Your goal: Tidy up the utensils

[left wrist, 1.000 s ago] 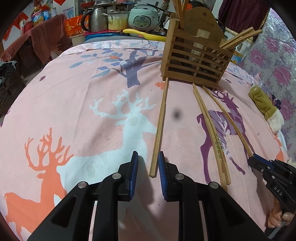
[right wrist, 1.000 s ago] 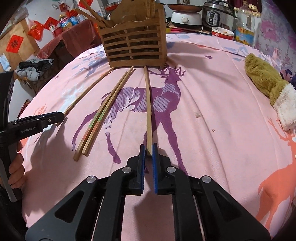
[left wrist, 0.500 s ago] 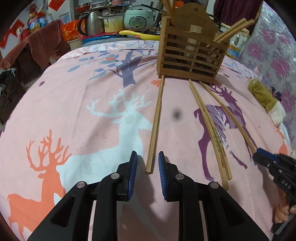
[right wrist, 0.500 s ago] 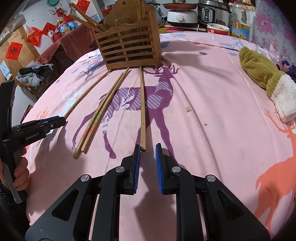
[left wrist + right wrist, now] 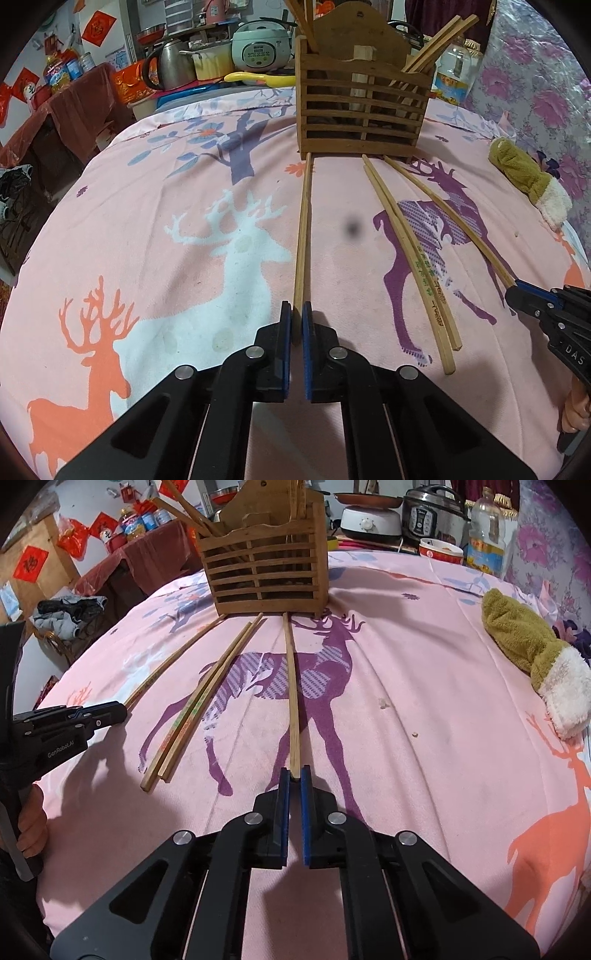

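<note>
Left wrist view: my left tongs (image 5: 296, 314) have just clamped a chopstick (image 5: 303, 236) whose far tip touches the wooden holder (image 5: 364, 110).

Right wrist view: my right tongs (image 5: 294, 777) have just clamped another chopstick (image 5: 291, 686), also reaching the holder.

The pink bed (image 5: 147, 229) left of the left stick (image 5: 301, 240) is bare and wide open; the wooden rack (image 5: 364, 110) blocks the far end; two sticks (image 5: 192, 709) fill the gap between the hand-held grippers; a green mitt (image 5: 524, 646) sits far right, with open bed before it.
</note>
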`<control>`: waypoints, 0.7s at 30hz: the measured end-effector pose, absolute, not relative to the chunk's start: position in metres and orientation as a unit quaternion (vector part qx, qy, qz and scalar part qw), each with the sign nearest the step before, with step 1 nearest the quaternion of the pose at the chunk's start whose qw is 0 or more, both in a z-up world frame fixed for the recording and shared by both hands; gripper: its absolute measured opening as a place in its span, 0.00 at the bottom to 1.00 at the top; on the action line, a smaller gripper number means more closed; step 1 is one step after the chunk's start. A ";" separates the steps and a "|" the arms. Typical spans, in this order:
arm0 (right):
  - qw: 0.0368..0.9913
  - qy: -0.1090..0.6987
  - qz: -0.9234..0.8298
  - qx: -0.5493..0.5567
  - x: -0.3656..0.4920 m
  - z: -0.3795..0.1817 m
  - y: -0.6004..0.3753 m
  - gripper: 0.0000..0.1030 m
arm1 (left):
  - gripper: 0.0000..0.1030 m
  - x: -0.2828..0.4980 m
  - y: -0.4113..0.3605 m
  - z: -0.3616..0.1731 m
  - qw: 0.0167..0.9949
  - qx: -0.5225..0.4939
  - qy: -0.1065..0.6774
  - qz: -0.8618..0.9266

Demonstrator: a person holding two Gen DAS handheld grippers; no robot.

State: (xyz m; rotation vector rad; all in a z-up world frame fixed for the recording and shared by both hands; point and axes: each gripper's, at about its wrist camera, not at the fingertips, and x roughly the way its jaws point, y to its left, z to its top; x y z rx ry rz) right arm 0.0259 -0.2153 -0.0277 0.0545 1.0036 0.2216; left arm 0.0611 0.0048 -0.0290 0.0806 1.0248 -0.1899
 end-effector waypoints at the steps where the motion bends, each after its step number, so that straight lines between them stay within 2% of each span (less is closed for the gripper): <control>1: 0.872 0.477 0.105 0.026 0.025 -0.027 -0.216 0.06 | 0.06 0.060 0.005 -0.028 0.868 0.039 0.487 -0.090; 12: 0.916 0.384 0.111 0.038 0.006 0.016 -0.221 0.06 | 0.07 0.038 0.006 0.011 0.901 0.030 0.422 -0.095; 21: 0.940 0.309 0.130 0.062 -0.011 0.062 -0.226 0.06 | 0.05 0.019 0.004 0.076 0.926 0.028 0.361 -0.104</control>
